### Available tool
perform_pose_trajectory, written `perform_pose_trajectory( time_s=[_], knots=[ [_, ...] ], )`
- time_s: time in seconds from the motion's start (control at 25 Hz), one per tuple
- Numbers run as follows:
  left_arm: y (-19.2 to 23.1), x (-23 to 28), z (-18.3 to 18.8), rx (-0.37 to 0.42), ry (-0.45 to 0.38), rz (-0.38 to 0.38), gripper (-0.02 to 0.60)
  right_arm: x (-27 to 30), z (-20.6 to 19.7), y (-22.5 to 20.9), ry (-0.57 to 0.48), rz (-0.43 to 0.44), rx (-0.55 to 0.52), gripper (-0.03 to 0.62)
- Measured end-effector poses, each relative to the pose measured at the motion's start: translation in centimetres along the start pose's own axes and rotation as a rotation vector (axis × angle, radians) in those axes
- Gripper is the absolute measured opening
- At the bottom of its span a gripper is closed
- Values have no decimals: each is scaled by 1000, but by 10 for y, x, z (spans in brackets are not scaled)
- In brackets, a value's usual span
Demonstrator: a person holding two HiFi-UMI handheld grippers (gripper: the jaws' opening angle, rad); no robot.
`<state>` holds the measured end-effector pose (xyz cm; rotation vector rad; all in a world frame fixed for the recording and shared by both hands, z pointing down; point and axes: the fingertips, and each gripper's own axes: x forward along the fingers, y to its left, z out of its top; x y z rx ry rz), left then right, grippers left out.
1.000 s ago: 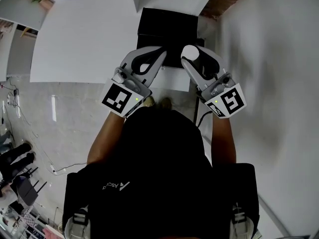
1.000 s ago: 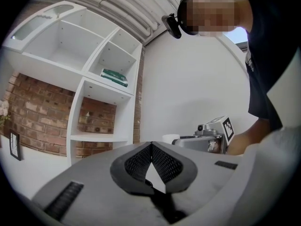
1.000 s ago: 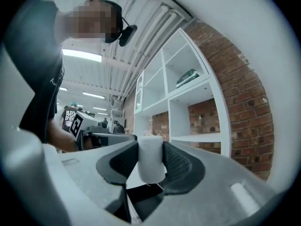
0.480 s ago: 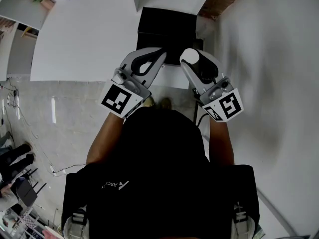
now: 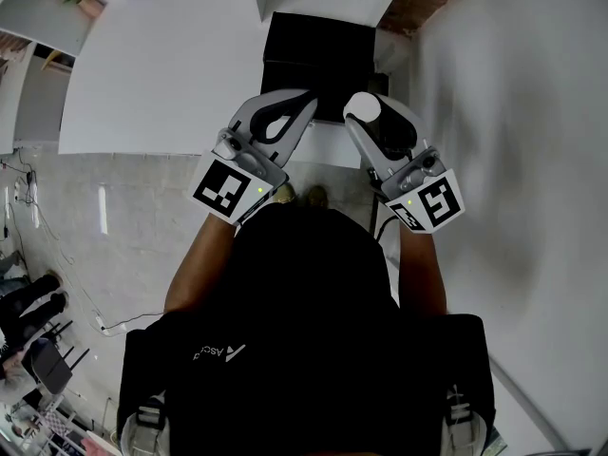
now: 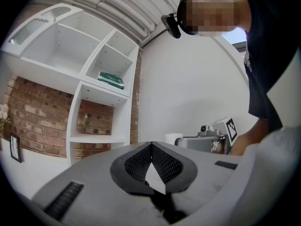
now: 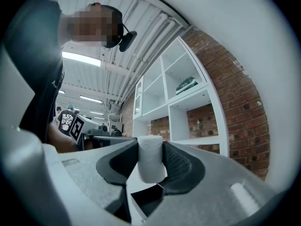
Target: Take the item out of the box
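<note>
A black box point(image 5: 323, 55) stands on the white table point(image 5: 161, 84), right in front of both grippers. My right gripper point(image 5: 366, 112) is raised over the box's near right corner and is shut on a white cylindrical item point(image 5: 362, 106). In the right gripper view the item point(image 7: 149, 157) stands upright between the dark pads, above the box point(image 7: 146, 199). My left gripper point(image 5: 306, 98) hovers at the box's near left corner. In its own view the left gripper point(image 6: 151, 145) has its tips touching, with nothing between them.
A white shelf unit point(image 7: 178, 98) stands against a brick wall beyond the table. Grey concrete floor point(image 5: 123, 217) lies to the person's left. The table's near edge runs just under both grippers.
The right gripper with the white item drew back slightly toward the person during the first half second. Since then nothing has visibly moved.
</note>
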<state>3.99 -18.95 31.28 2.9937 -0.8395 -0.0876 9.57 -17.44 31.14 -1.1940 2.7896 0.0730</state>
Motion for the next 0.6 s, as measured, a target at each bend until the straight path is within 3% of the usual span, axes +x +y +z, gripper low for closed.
perform_pose_trajectory(
  time_s=[0.6],
  knots=[
    [3,6,2,-10,-26,7,-2,-3,-4,-5,6,-6,5,161]
  ],
)
